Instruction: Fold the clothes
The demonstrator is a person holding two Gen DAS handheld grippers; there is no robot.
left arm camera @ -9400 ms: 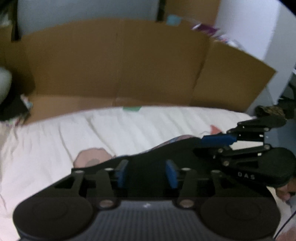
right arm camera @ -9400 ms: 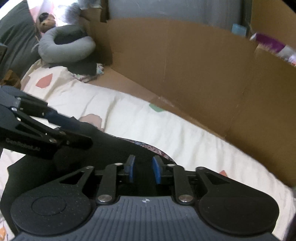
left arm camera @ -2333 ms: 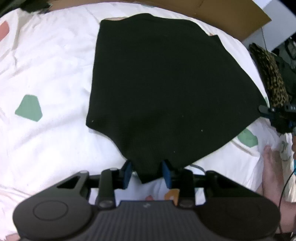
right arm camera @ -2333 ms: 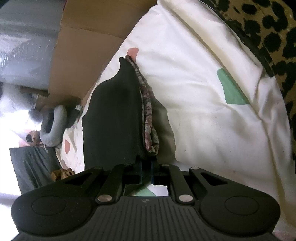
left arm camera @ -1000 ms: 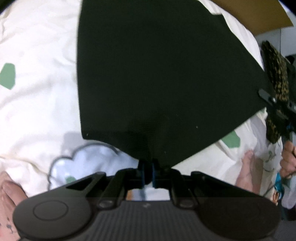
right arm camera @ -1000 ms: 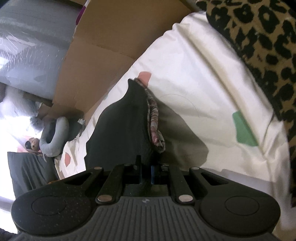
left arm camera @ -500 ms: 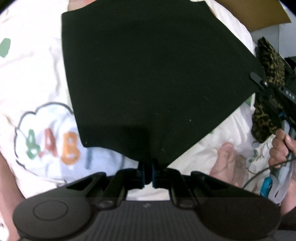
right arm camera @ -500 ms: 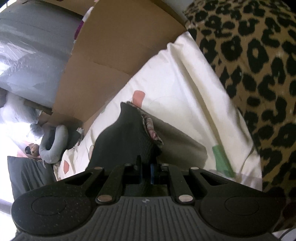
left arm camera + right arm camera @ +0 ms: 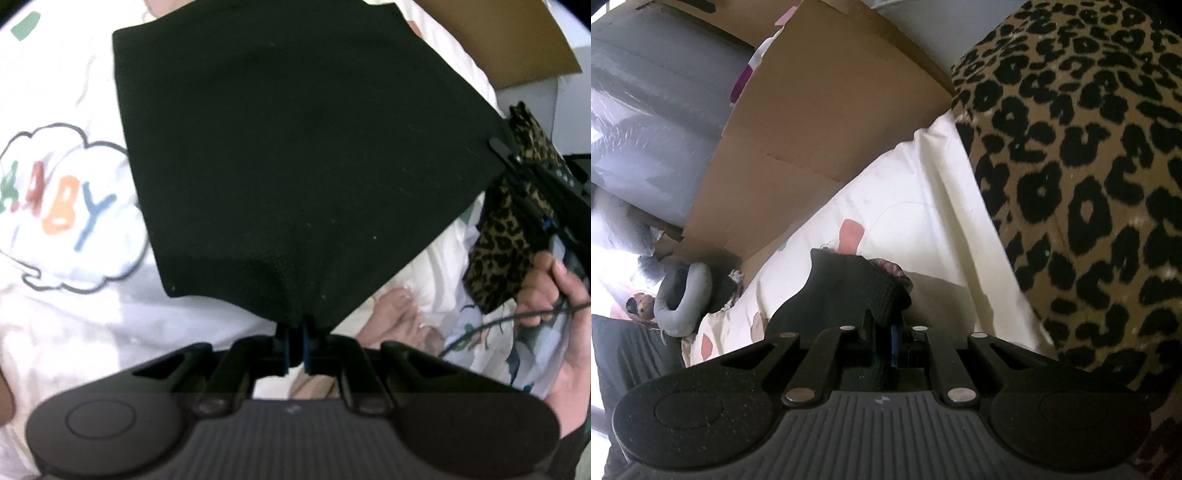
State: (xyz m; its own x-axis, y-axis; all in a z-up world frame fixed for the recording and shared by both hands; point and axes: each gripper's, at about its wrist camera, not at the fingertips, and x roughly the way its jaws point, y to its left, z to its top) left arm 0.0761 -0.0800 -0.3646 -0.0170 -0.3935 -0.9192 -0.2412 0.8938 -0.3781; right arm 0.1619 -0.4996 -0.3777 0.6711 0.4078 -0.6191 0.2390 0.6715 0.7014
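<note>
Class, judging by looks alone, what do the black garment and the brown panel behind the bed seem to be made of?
Black garment: probably matte knit fabric, since a fine grid weave shows near the jaws. Brown panel: likely corrugated cardboard, given its flat, dull surface and straight fold creases.

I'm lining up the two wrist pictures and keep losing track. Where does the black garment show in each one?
Left wrist: the black garment fills the centre and top, its near corner pinched in the left gripper.
Right wrist: it bunches at lower centre, clamped in the right gripper.
Shared landmark: the leopard-print fabric, right edge in the left view, upper right in the right view.
</note>
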